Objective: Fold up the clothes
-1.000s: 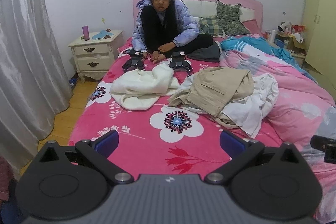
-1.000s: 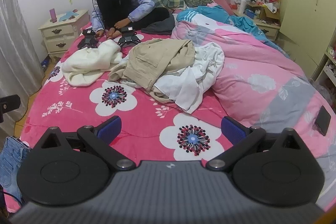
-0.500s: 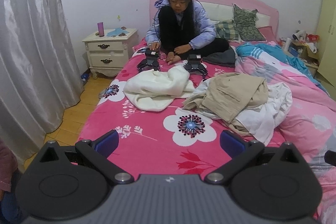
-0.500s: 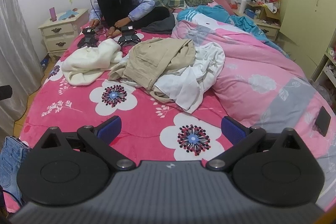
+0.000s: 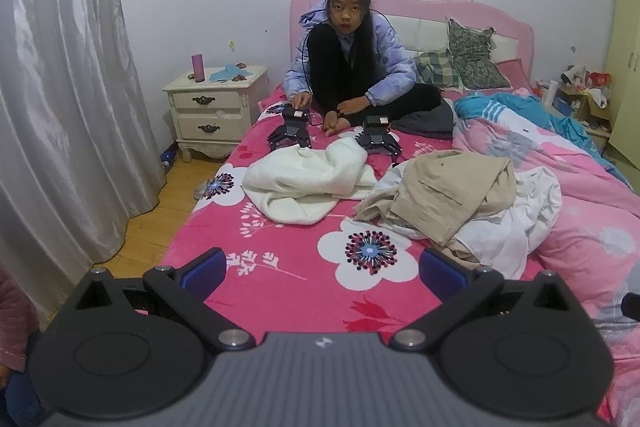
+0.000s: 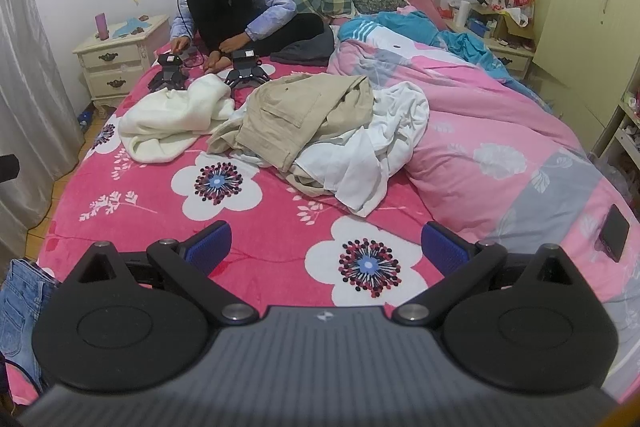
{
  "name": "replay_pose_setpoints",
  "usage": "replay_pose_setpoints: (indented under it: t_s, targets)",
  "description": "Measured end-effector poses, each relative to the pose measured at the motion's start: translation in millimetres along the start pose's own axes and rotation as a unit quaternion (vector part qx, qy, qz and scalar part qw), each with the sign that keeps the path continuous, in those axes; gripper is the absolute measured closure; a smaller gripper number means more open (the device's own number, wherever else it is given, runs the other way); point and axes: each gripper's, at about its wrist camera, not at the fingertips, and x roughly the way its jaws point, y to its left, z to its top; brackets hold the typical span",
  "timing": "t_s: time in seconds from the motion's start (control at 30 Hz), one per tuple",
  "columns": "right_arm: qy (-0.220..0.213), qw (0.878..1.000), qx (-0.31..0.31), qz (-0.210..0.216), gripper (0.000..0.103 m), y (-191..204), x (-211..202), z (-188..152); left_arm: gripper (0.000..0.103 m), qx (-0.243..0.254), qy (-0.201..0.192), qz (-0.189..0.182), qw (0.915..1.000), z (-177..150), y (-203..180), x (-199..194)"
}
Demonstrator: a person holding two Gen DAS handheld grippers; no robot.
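Folding has not begun; this reads as the approach step. The left tool [image 5: 322, 269] hangs over the near end of the bed [image 5: 280, 291] with its blue pads spread wide and nothing between them. The right tool [image 6: 326, 247] is likewise wide apart and empty. The clothes lie unfolded mid-bed, well apart from both tools: a cream sweater [image 5: 308, 183] to the left, and just beside it a heap with khaki trousers [image 6: 308, 115] lying on top of a white shirt [image 6: 372, 147]. A person [image 5: 352, 67] sits at the headboard behind two spare grippers [image 5: 290, 137] resting on the bed. The next move, in my judgement, calls for bringing both tools forward to one garment, pulling it clear of the heap and spreading it flat before any fold.
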Motion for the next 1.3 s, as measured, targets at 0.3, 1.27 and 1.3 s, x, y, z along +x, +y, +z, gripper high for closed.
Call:
replay_pose_setpoints:
  t_s: [0.3,1.27,1.3]
  targets:
    - [-0.009,1.000,0.017,-0.022,0.001,3.2,-7.1,3.9,0.000,0.015,-0.008,-0.015,0.9998,11.3,7.6,6.7]
    - [-0.027,0.999,-0.028,0.028,0.001,-86.3,64.8,26.7,0.000,-0.020,0.101,0.050,0.9934,27.7,-111.3,48.3]
    - [-0.016,0.999,-0.031,0.034,0.001,-87.2,74.6,27.1,0.000,-0.026,0.113,0.049,0.9920,23.9,-114.4,54.0]
